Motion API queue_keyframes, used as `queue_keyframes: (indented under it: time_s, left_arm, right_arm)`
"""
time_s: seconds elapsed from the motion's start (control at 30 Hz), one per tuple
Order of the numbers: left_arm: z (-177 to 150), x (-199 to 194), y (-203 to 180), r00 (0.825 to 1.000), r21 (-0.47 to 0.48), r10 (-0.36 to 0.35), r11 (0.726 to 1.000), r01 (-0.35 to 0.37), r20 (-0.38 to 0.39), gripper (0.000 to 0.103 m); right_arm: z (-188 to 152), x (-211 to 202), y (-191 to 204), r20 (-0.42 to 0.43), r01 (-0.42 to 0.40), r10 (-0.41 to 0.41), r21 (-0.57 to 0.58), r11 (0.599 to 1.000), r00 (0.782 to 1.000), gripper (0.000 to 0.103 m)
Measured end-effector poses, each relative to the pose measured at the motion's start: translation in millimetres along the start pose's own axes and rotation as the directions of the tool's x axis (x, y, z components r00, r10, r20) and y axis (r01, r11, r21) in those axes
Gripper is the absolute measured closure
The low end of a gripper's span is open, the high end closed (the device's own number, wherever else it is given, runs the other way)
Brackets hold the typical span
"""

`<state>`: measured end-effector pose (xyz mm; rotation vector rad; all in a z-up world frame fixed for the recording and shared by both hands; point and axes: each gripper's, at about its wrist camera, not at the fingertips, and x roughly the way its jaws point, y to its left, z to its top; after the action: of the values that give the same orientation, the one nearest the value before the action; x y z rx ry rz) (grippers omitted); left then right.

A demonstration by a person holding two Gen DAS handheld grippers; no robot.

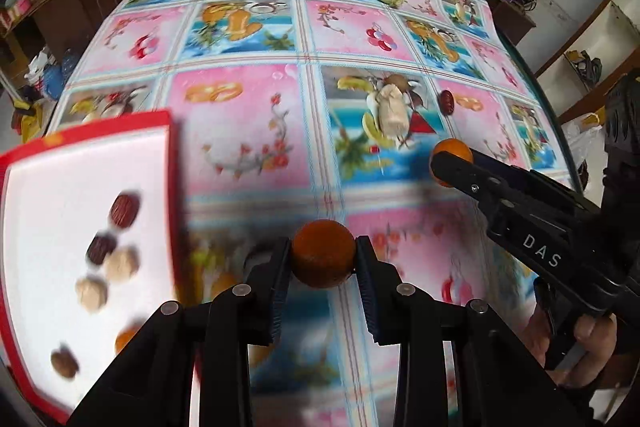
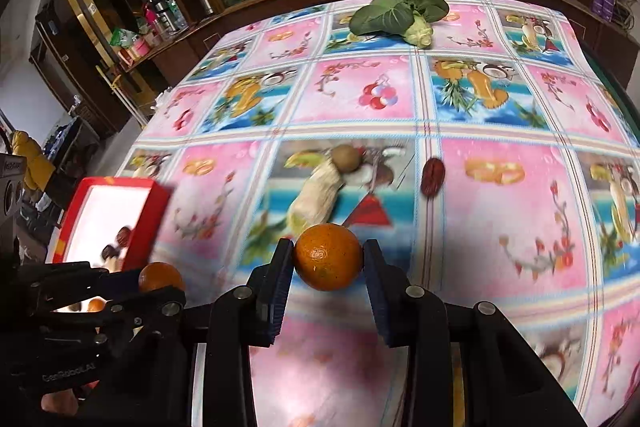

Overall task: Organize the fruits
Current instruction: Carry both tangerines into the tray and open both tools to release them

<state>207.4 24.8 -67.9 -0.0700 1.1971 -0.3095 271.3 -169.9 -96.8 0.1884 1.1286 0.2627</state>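
Observation:
My left gripper (image 1: 323, 259) is shut on a small orange (image 1: 322, 254) and holds it above the table, right of a red-rimmed white tray (image 1: 44, 183). The tray holds red dates, pale walnuts and a small orange. My right gripper (image 2: 329, 259) is shut on another orange (image 2: 329, 255), also held above the table; it shows in the left wrist view (image 1: 451, 163) at the right. A red date (image 2: 432, 175) and a pale root-like piece (image 2: 318, 195) with a brown round fruit (image 2: 346, 158) lie on the cloth beyond it.
The table wears a pink and blue fruit-print cloth (image 2: 500, 99). A leafy green vegetable (image 2: 400, 11) lies at the far edge. Wooden shelves and a cabinet stand behind and to the left. The tray (image 2: 116, 219) sits at the table's left edge.

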Motion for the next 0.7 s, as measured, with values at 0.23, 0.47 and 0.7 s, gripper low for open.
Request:
queue_keyframes:
  time_s: [0.23, 0.47, 0.7]
  left_arm:
    - [-26.3, -56.0, 31.0, 0.998, -0.046, 0.022, 0.999, -0.019, 0.061, 0.073]
    - [-29.2, -91.0, 71.7, 0.994, -0.066, 0.069, 0.996, -0.063, 0.088, 0.072]
    - [-19.3, -102.6, 121.3, 0.988, -0.106, 0.119, 0.988, -0.108, 0.101, 0.072]
  right_arm:
    - [-16.4, -28.5, 40.3, 0.012, -0.046, 0.047, -0.035, 0.998, 0.999, 0.067]
    - [-12.0, -25.4, 96.6, -0.019, -0.107, 0.105, -0.1, 0.989, 0.994, 0.067]
    - [7.5, 5.3, 153.1, -0.061, -0.147, 0.138, -0.167, 0.975, 0.989, 0.067]
